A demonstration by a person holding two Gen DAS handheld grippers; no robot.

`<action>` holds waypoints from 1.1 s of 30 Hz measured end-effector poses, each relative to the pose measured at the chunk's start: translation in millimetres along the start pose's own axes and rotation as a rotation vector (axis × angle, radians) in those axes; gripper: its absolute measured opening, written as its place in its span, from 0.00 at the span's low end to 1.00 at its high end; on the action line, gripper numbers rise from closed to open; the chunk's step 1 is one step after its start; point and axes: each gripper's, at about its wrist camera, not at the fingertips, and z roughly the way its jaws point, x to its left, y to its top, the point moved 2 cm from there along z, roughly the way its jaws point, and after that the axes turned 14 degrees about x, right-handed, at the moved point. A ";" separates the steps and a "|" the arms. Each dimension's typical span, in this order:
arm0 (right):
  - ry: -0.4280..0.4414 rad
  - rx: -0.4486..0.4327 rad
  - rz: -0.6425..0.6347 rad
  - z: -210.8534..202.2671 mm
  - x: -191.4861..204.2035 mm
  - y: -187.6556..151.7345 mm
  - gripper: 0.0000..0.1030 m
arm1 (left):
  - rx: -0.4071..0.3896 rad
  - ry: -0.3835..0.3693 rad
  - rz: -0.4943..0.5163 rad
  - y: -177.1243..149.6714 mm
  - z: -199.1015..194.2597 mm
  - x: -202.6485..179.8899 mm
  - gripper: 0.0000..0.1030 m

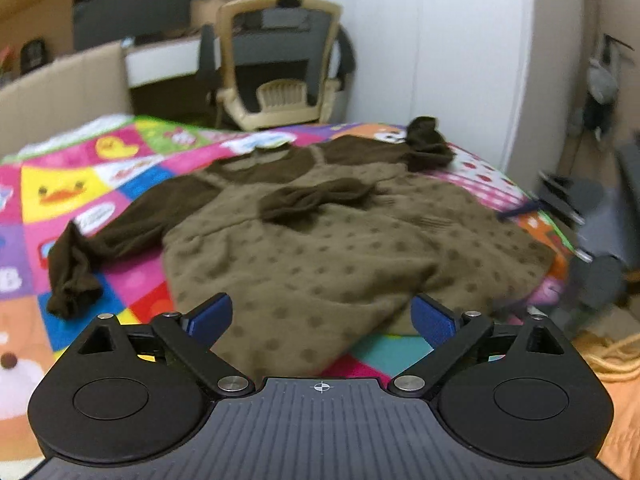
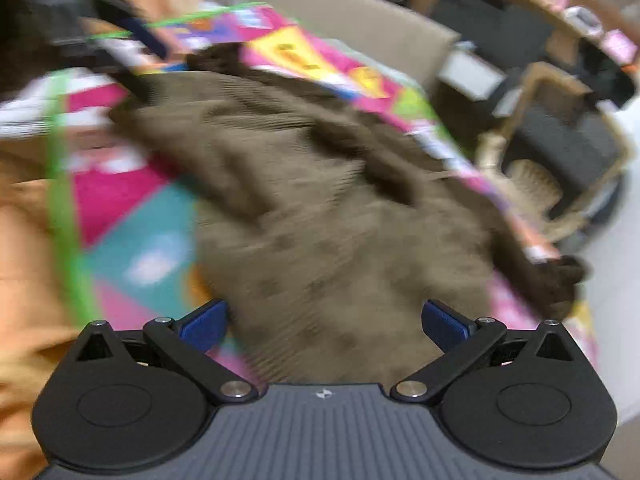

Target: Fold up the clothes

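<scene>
Dress [image 1: 320, 248]: soft matt knit cloth, nubby dotted texture, darker brown sleeves. Play mat [image 1: 80, 184]: smooth printed surface, slight sheen. Left gripper [image 1: 321, 316]: matt black plastic, ribbed grey housing, shiny metal pins, blue textured pads [image 1: 434, 320]. Office chair [image 1: 276, 60]: beige plastic frame.

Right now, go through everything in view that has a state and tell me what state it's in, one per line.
Brown dress: spread flat on the play mat, unfolded, front up.
Left sleeve: stretched out to the side, cuff bunched.
Right sleeve: crumpled near the shoulder.
Bow: lying flat on the chest.
Play mat: laid out under the dress.
Left gripper: open, holding nothing.
Right gripper: open, holding nothing; view motion-blurred.
</scene>
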 end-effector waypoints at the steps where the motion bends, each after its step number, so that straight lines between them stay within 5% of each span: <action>1: -0.089 -0.030 0.072 0.7 -12.0 6.8 1.00 | -0.005 0.020 0.021 -1.2 0.8 -6.8 0.97; 6: -0.108 -0.209 0.402 -33.5 -71.3 22.1 1.00 | 0.043 0.120 0.094 -12.0 23.0 -17.1 0.98; 10: -0.117 -0.188 0.311 -38.2 -62.6 15.4 1.00 | 0.062 0.298 0.081 -9.8 36.8 10.7 0.98; 13: -0.074 -0.141 0.259 -32.0 -52.0 3.2 1.00 | 0.010 0.472 -0.034 1.2 21.3 54.8 0.99; 15: -0.002 -0.132 0.232 -31.4 -45.1 -6.8 1.00 | -0.024 0.516 -0.114 3.6 4.8 74.3 0.98; 18: 0.113 -0.127 0.128 -36.5 -25.6 -15.6 1.00 | -0.049 0.500 -0.143 -0.1 -13.0 79.5 0.98; 23: 0.168 -0.117 0.002 -30.1 17.9 -6.2 1.00 | -0.007 0.283 -0.080 -12.8 -10.0 47.2 0.98; 26: 0.200 -0.079 -0.002 -11.6 34.3 17.1 1.00 | 0.017 0.216 0.000 -19.1 1.3 20.1 0.98; 29: 0.188 -0.036 -0.059 9.0 53.2 33.8 1.00 | 0.060 0.257 0.064 -26.7 16.9 3.5 0.99; 33: -0.024 -0.115 -0.033 9.0 43.5 47.3 1.00 | 0.120 0.378 0.035 -35.3 31.8 18.8 0.99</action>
